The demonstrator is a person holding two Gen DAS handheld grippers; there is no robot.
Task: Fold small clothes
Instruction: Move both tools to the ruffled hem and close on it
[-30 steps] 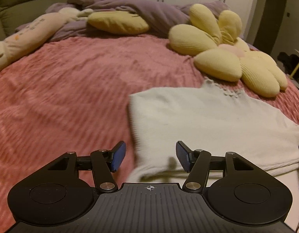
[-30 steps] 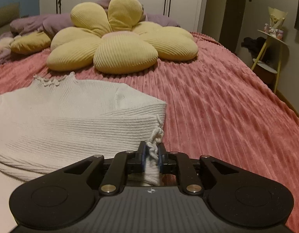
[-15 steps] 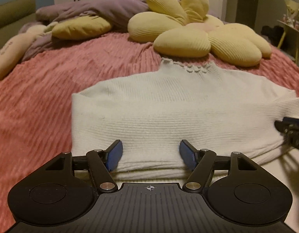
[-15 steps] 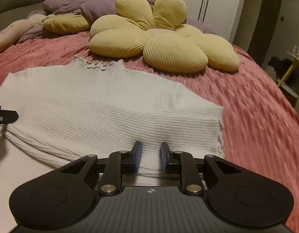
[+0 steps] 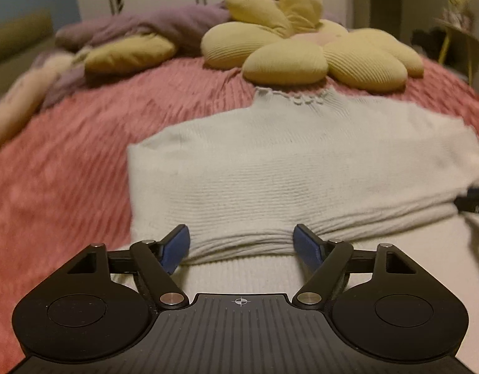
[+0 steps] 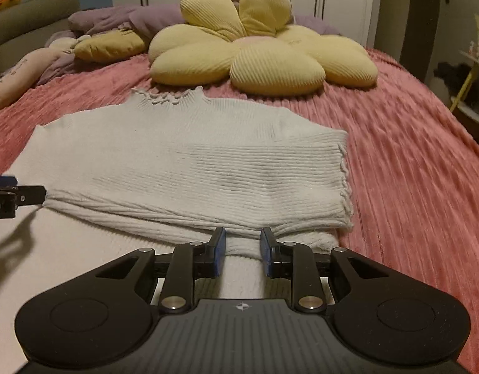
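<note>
Sweater (image 5: 301, 168) folded edge lies crosswise, mid-frame, just ahead of both grippers: left gripper (image 5: 242, 244) wide, right gripper (image 6: 242, 251) narrower, both empty.

A cream ribbed knit sweater (image 5: 301, 168) lies flat on the pink bedspread (image 5: 68, 155), filling the middle of the left wrist view from left of centre out to the right edge. Its frilled high collar (image 5: 297, 98) points toward the top of the frame. Both sleeves are folded in across the body, so the sides run straight, and a folded ribbed layer forms a thick band across the lower middle of the frame. In the right wrist view the sweater (image 6: 183, 168) spans the centre, with a frayed, ruffled edge (image 6: 345, 187) on its right side and smoother pale fabric at lower left.
</note>
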